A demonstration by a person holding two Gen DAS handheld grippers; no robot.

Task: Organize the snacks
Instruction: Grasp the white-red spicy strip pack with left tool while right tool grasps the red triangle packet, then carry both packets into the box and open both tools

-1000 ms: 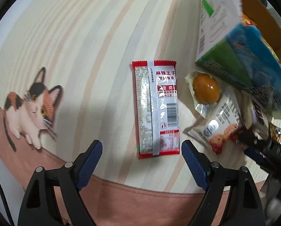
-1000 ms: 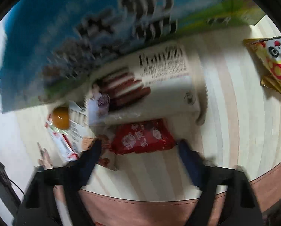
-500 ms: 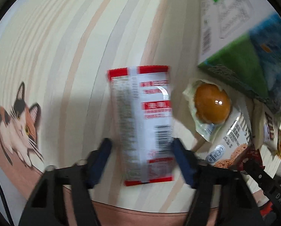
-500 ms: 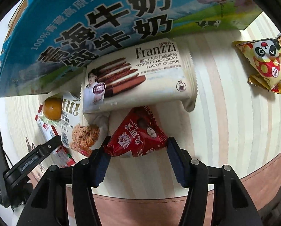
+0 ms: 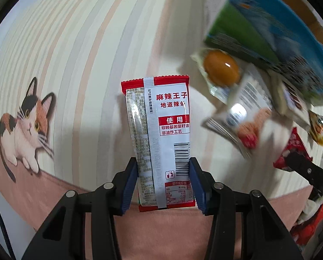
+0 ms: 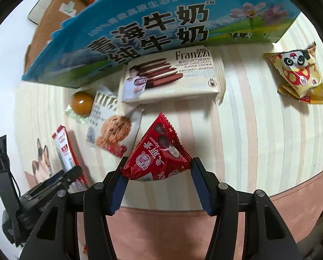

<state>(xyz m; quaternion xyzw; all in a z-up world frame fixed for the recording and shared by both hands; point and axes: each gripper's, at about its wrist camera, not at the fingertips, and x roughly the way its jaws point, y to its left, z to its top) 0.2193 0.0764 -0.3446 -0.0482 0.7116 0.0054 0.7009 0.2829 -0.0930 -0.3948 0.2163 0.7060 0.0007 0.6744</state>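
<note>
Snacks mostly unsorted on the bench (image 6: 259,130): cookie pack (image 6: 172,75), egg (image 6: 81,103), panda bag (image 6: 297,75) loose by the milk carton (image 6: 161,28). Left hand-held gripper (image 5: 163,184) clamps the spicy strip packet (image 5: 161,134), right hand-held gripper (image 6: 157,179) pinches the red triangular pouch (image 6: 159,153). Early stage, I'd judge.

Your right gripper (image 6: 157,178) had its jaws closed on a red triangular snack packet (image 6: 158,156) above the striped worktop (image 6: 248,134). Beyond it, a Franzzi cookie pack (image 6: 172,75) lay against the blue milk carton box (image 6: 152,28), with a panda packet (image 6: 297,75) well apart to the right. To the left, your other gripper (image 6: 59,182) held a red-and-white strip packet (image 6: 64,149), near an oat cookie pack (image 6: 111,125) and an orange egg pouch (image 6: 81,104).
</note>
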